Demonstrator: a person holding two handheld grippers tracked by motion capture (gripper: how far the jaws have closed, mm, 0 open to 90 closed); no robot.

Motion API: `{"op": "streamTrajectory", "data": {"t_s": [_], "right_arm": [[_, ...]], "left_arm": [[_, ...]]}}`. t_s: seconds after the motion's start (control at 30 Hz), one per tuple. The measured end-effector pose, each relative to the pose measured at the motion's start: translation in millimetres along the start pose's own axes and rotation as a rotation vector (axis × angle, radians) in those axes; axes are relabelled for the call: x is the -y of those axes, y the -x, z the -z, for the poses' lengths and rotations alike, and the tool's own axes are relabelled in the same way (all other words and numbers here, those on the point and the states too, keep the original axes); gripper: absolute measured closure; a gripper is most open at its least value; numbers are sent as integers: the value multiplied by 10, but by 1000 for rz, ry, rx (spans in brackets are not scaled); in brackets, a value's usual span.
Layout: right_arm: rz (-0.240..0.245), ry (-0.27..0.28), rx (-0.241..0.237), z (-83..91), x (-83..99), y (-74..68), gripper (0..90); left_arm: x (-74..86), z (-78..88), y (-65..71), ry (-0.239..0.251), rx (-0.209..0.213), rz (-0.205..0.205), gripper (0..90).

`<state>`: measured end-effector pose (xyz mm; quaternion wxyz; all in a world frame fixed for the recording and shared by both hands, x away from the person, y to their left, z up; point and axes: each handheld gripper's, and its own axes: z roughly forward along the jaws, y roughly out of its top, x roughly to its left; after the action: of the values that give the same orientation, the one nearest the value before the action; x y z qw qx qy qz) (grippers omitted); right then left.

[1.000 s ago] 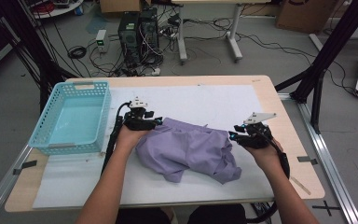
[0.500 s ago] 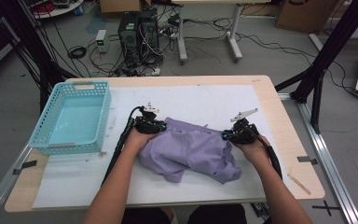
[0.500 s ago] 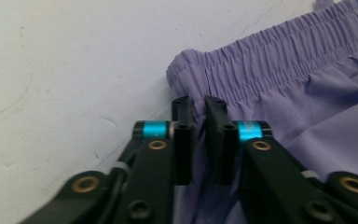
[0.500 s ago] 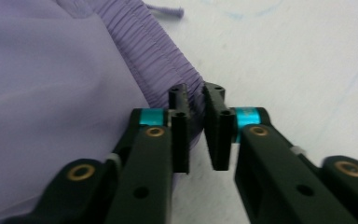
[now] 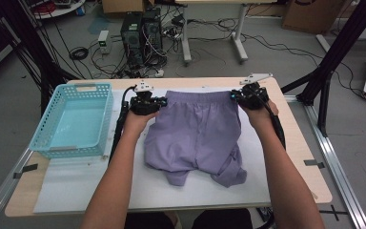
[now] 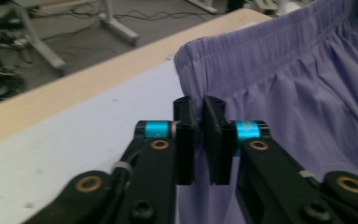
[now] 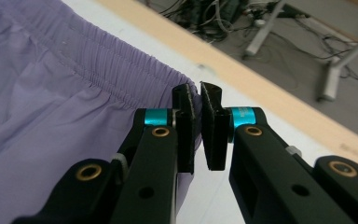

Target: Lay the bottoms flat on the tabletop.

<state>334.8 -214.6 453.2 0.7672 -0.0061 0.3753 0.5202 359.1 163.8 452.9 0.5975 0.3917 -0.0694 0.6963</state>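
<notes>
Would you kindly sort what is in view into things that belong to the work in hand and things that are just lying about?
In hand:
- purple shorts, gripped at both waistband corners
- left tool, shut on the waistband
- right tool, likewise

Lying about:
- blue basket, empty
- computer towers on the floor

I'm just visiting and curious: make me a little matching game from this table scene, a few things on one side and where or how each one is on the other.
Things:
1. purple shorts
2. blue basket
3. left gripper
4. right gripper

Descriptions:
A. stands empty at the table's left side
B. shut on the waistband's right corner
C. held spread by the waistband, legs toward the person
D. shut on the waistband's left corner

Pairs: 1-C, 2-A, 3-D, 4-B
</notes>
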Motion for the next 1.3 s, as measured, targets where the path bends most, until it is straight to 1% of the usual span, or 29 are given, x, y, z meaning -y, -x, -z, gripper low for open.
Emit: {"op": "streamTrajectory", "data": {"t_s": [0.03,0.07,0.1,0.13,0.17,0.2,0.27,0.33,0.37,0.4,0.43,0.47,0.53,0.57,0.67,0.77,0.8,0.83,0.87,0.93,0.97,1.0,1.03,1.07,1.1,1.17,1.2,1.23,1.3], "right_arm": [[-2,7,27,-14,-28,13,814],[-10,10,68,-15,-40,14,722],[-25,15,78,-7,-43,14,692],[-20,19,80,23,-37,17,655],[-26,8,79,48,-30,3,626],[-12,-3,59,89,-3,-2,626],[-11,-14,43,164,75,-49,625],[0,-26,5,238,186,-105,622],[7,-38,-16,288,270,-157,621],[9,-49,-22,315,320,-198,620],[21,-50,-38,359,407,-255,611],[23,-45,-48,399,478,-306,610],[27,-51,-71,459,599,-394,609],[24,-57,-84,485,666,-444,599],[20,-82,-118,553,896,-578,592],[-4,-122,-154,579,1095,-671,592],[-30,-143,-187,566,1189,-706,619],[-35,-172,-211,548,1253,-735,665],[-31,-191,-229,530,1295,-761,682],[-4,-247,-266,457,1372,-859,776],[16,-271,-273,428,1382,-899,810],[50,-276,-254,412,1382,-959,865],[59,-281,-254,414,1368,-971,900],[58,-295,-250,412,1344,-968,900],[57,-288,-245,429,1317,-950,900],[48,-239,-224,524,1246,-893,900],[35,-194,-205,612,1191,-832,900],[20,-167,-196,683,1147,-768,900],[5,-138,-161,792,1086,-648,900]], "left_arm": [[-13,12,-18,4,-37,-5,742],[-13,26,-37,7,-53,3,612],[-7,56,-61,-9,-58,36,529],[1,77,-67,-17,-54,51,498],[25,119,-65,-16,-49,53,476],[50,158,-56,-9,-43,50,464],[96,215,-35,-4,-28,61,458],[165,280,-5,-12,-17,58,449],[188,298,8,-9,-11,62,439],[223,328,23,-11,3,63,437],[250,350,42,-11,8,68,435],[269,366,58,-11,13,65,421],[306,406,101,-11,22,59,417],[326,428,129,-12,33,53,413],[371,457,198,-28,37,24,408],[416,470,242,-29,43,15,408],[425,469,252,-35,47,14,408],[431,466,262,-38,51,13,408],[440,458,283,-42,54,10,408],[452,449,317,-42,60,3,408],[462,443,342,-38,66,1,408],[469,436,354,-36,68,-3,408],[474,427,368,-42,69,-11,409],[479,420,376,-43,70,-15,409],[482,417,379,-43,70,-18,409],[480,411,381,-36,70,-23,410],[477,414,377,-28,67,-23,412],[475,415,374,-19,65,-20,412],[469,425,352,-11,60,-19,417]]}}
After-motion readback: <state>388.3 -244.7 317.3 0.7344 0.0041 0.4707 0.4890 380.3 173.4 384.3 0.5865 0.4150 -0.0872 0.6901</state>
